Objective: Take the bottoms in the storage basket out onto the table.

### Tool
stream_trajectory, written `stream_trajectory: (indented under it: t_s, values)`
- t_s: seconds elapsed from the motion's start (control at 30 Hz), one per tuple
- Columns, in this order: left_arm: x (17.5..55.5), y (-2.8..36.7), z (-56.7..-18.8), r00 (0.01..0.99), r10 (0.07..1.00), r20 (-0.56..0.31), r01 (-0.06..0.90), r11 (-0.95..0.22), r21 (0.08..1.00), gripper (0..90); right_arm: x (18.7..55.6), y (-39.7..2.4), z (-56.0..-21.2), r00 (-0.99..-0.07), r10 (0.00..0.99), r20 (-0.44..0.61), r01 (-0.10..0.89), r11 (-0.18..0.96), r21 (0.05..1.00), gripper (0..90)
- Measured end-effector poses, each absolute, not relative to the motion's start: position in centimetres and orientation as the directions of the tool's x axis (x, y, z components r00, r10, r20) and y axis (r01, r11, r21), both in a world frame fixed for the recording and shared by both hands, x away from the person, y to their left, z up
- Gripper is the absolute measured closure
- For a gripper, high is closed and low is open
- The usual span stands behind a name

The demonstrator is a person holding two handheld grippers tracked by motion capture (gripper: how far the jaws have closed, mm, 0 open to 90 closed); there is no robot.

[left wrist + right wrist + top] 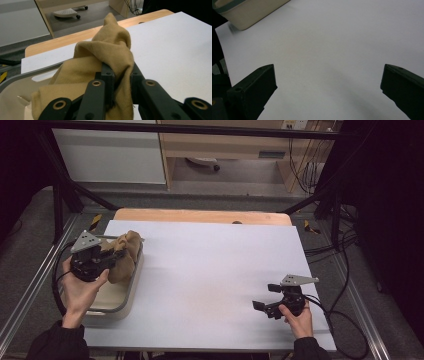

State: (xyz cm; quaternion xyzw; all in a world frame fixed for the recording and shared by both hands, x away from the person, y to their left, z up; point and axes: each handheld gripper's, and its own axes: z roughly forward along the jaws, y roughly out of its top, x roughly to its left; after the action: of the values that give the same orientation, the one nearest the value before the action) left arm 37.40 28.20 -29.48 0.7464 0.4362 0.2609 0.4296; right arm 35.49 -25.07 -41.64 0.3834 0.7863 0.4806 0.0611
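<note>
The left claw (pixel 120 82) is clamped on the tan cloth (pixel 107 55), lifted just above the tub (pixel 117 302) (seemingly the pick-up is done), with the laying-out on the bench (pixel 210 285) left, while the right claw (pixel 329 92) waits wide, well apart from the tub.

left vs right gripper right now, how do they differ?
The left gripper is shut on the tan cloth; the right gripper stands wide open with nothing between its jaws. The left gripper is over the cream bin; the right gripper is over the bare white tabletop. Both are black, hand-held two-jaw tools.
</note>
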Motion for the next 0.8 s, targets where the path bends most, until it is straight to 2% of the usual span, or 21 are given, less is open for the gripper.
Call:
stream_trajectory:
  t_s: [0.8]
  values:
    - [37.0,26.3,-29.6,0.504,0.862,0.04,0.408,-0.279,0.869,79.5,35.5,-25.1,-41.6,-0.699,0.663,0.269,0.541,0.244,0.805,0.7]
